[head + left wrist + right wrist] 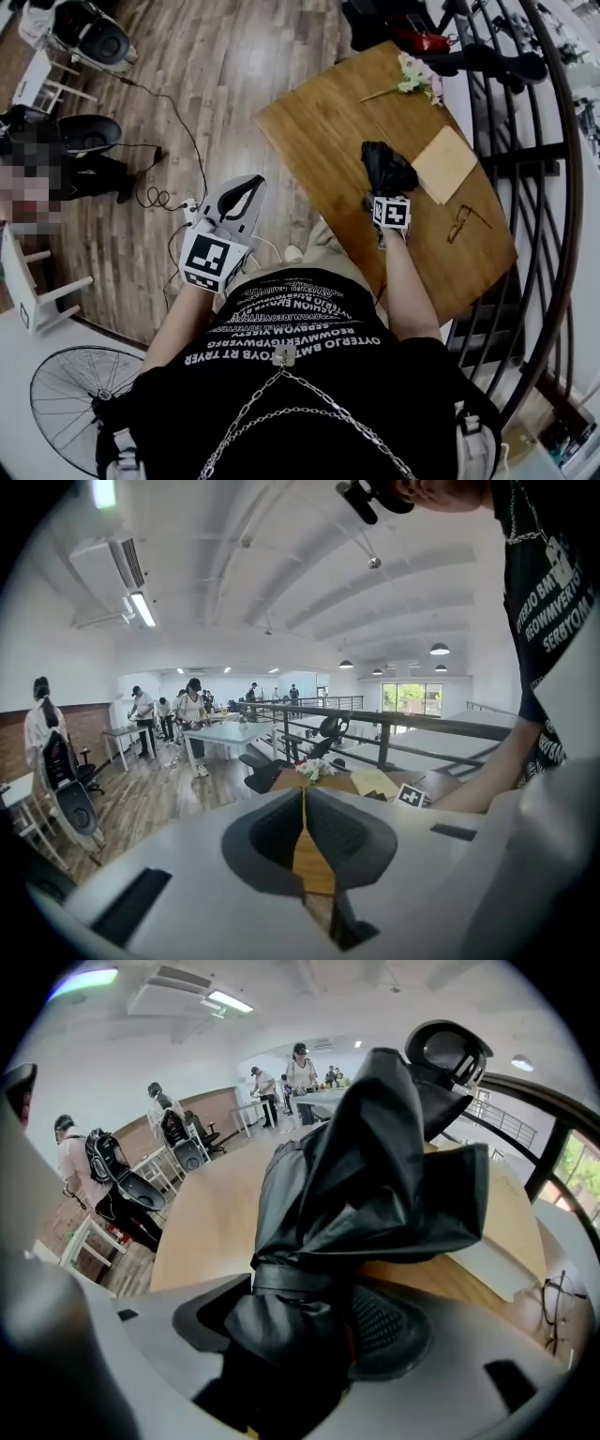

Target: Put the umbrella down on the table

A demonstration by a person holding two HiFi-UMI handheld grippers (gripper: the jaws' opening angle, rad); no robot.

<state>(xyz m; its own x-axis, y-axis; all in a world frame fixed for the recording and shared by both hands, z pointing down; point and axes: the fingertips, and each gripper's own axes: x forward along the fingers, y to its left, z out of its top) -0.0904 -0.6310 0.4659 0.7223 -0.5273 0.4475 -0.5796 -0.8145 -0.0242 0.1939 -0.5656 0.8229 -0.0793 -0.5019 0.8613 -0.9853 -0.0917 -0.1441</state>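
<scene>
A folded black umbrella point(386, 169) rests on the wooden table point(319, 122), its strapped end toward me. My right gripper point(385, 195) is right behind it. In the right gripper view the umbrella point(375, 1166) fills the space between the jaws of the right gripper point(319, 1307); it leans on the left jaw, and the right pad point(389, 1326) shows its bare mesh face beside it. My left gripper point(239, 197) hangs over the wooden floor left of the table, holding nothing. In the left gripper view, the left gripper point(303, 799) has its pads meeting at the tip.
White flowers point(415, 77) lie at the table's far end, a tan sheet point(445, 164) to the umbrella's right, and glasses point(464, 223) near the right edge. A black railing point(534, 187) runs along the table's right. Cables and a power strip point(192, 211) lie on the floor.
</scene>
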